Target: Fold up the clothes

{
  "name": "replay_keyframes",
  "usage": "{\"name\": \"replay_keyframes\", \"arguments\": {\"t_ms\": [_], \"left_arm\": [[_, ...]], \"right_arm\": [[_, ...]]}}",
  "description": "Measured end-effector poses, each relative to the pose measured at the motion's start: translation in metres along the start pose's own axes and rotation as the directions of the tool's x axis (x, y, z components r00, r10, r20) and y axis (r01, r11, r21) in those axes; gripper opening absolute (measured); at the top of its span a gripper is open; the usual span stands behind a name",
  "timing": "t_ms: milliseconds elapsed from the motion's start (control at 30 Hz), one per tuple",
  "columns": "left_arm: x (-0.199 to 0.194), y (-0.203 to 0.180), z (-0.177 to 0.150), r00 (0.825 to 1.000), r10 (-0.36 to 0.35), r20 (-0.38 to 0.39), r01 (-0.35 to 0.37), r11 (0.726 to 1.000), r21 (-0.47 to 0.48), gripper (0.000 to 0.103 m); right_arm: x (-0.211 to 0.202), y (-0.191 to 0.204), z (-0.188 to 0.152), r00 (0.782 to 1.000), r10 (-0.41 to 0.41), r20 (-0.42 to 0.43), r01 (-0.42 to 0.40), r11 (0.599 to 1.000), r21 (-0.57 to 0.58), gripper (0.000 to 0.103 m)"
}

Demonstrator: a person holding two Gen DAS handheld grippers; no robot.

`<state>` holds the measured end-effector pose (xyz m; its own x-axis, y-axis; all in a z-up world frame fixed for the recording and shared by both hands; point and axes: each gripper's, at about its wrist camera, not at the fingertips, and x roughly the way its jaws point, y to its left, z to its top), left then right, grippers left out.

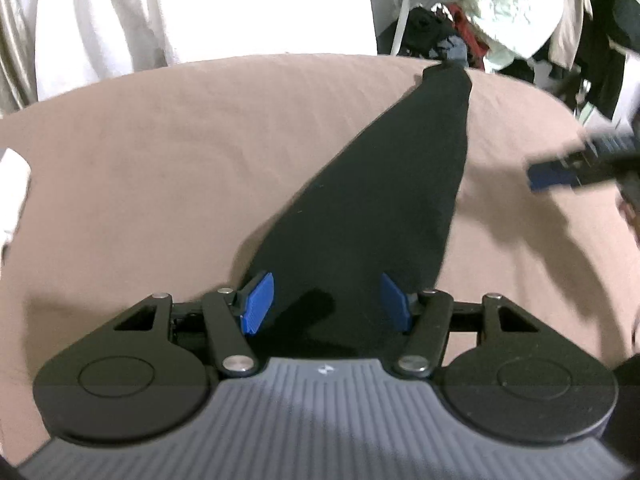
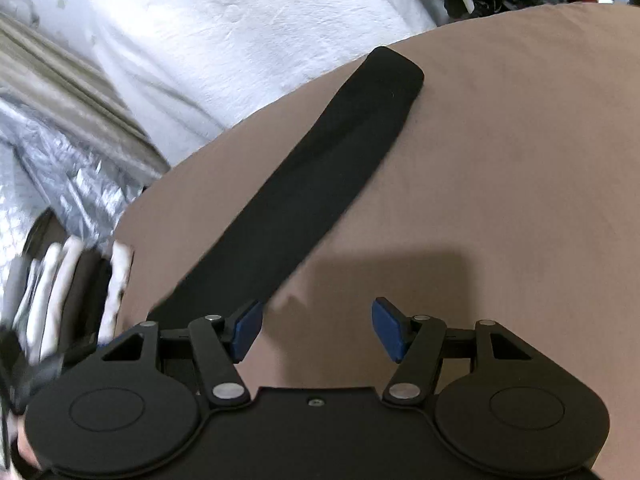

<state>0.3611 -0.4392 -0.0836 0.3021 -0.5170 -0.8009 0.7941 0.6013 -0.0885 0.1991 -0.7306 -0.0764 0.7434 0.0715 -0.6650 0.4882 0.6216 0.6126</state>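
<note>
A long black garment [image 1: 376, 200] lies flat on a tan sheet [image 1: 180, 168], running from between my left fingers toward the far right edge. My left gripper [image 1: 327, 300] is open, its blue pads either side of the garment's near end. In the right wrist view the same black garment [image 2: 304, 184] runs diagonally from lower left to its rounded far end. My right gripper [image 2: 316, 330] is open and empty over bare sheet [image 2: 500, 184], just right of the garment's near end. It also shows blurred in the left wrist view [image 1: 580, 164].
White bedding [image 2: 240, 40] and grey quilted fabric [image 2: 60, 152] lie beyond the sheet's left edge. A heap of mixed clothes [image 1: 500, 24] stands past the far right edge. Stacked white items [image 2: 60, 292] sit at lower left.
</note>
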Motion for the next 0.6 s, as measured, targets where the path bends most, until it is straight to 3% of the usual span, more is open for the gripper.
{"name": "replay_keyframes", "arguments": {"t_ms": [133, 267, 400, 433, 467, 500, 567, 600], "left_arm": [[-0.012, 0.017, -0.011, 0.998, -0.056, 0.030, 0.058, 0.997, -0.044, 0.059], [-0.030, 0.035, -0.031, 0.988, -0.124, 0.089, 0.135, 0.983, -0.126, 0.059], [-0.029, 0.042, -0.048, 0.990, -0.130, 0.046, 0.136, 0.979, -0.151, 0.059], [-0.028, 0.041, -0.051, 0.991, -0.136, 0.023, 0.137, 0.980, -0.142, 0.059], [-0.027, 0.040, -0.055, 0.990, -0.142, -0.003, 0.140, 0.982, -0.130, 0.059], [-0.024, 0.038, -0.060, 0.991, -0.126, -0.046, 0.119, 0.985, -0.122, 0.059], [-0.018, 0.034, -0.072, 0.990, -0.066, -0.124, 0.052, 0.992, -0.114, 0.059], [-0.017, 0.033, -0.077, 0.992, -0.047, -0.117, 0.033, 0.993, -0.115, 0.059]], "right_arm": [[0.038, -0.009, 0.026, 0.997, -0.046, 0.061, 0.042, 0.997, 0.058, 0.066], [0.069, -0.009, 0.045, 0.994, -0.007, 0.111, -0.001, 0.998, 0.065, 0.067], [0.095, 0.002, 0.058, 0.971, -0.045, 0.234, 0.030, 0.997, 0.067, 0.065], [0.098, 0.009, 0.060, 0.960, -0.083, 0.268, 0.075, 0.996, 0.041, 0.061], [0.101, 0.016, 0.061, 0.946, -0.126, 0.298, 0.127, 0.992, 0.017, 0.042], [0.104, 0.021, 0.063, 0.933, -0.177, 0.315, 0.187, 0.982, -0.001, 0.014], [0.102, 0.024, 0.064, 0.915, -0.217, 0.340, 0.235, 0.972, -0.012, 0.008], [0.097, 0.027, 0.063, 0.904, -0.226, 0.364, 0.247, 0.969, -0.013, 0.007]]}}
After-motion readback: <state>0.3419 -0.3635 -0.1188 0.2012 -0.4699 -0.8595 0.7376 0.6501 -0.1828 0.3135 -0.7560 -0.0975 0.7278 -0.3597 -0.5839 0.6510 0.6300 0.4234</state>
